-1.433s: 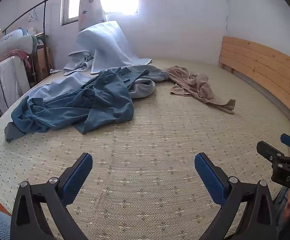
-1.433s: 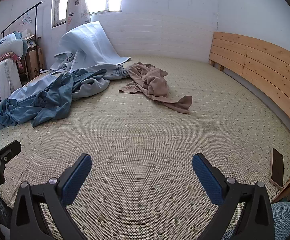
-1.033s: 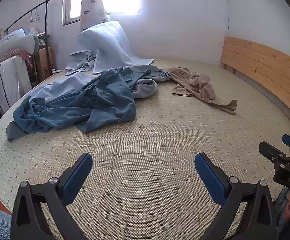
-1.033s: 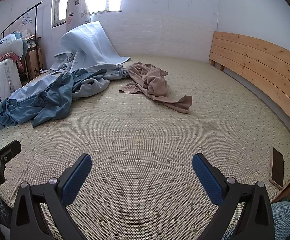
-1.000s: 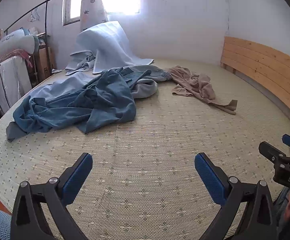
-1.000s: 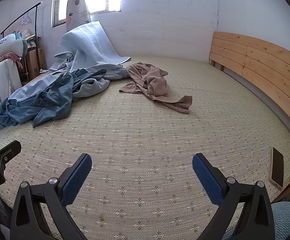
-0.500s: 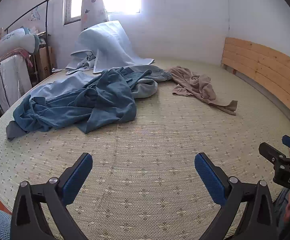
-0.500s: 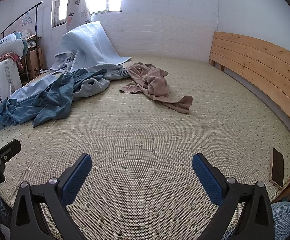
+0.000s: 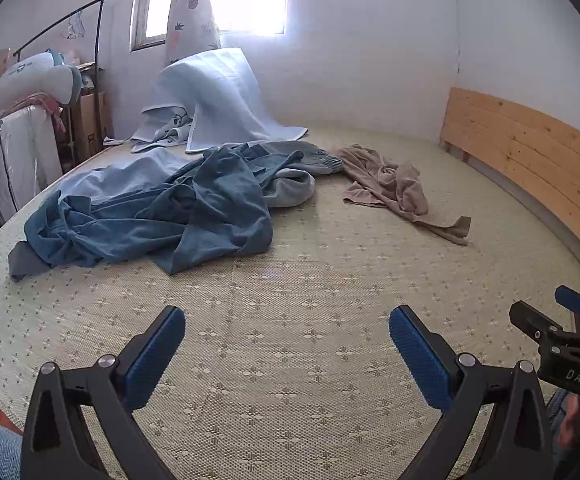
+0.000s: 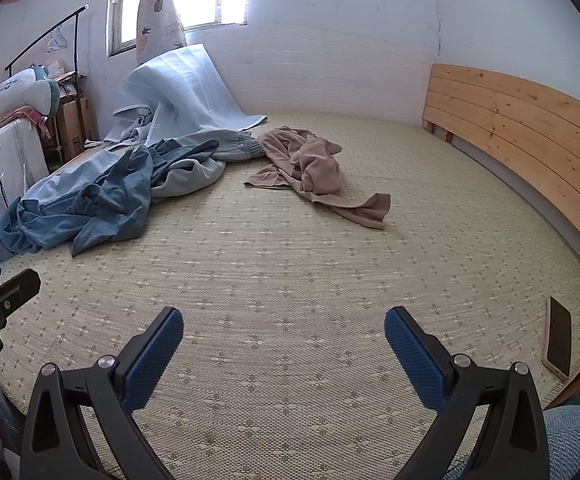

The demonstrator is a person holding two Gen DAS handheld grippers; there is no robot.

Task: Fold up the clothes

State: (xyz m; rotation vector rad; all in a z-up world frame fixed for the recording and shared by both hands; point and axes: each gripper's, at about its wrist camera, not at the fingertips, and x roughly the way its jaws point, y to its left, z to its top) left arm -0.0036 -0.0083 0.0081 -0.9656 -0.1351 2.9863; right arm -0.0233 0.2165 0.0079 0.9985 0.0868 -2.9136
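A crumpled dark blue garment lies on the left of the woven bed mat, with a pale grey-blue garment behind it. A tan garment lies bunched further right. My left gripper hovers open over bare mat, well short of the clothes. My right gripper is also open and holds nothing, over bare mat near the front. Each gripper shows at the edge of the other's view.
A light blue blanket leans against the back wall under the window. A wooden headboard runs along the right. A phone lies at the mat's right edge. A clothes rack and boxes stand at the left.
Both views have shifted very slightly; the clothes lie as before and both grippers stay open.
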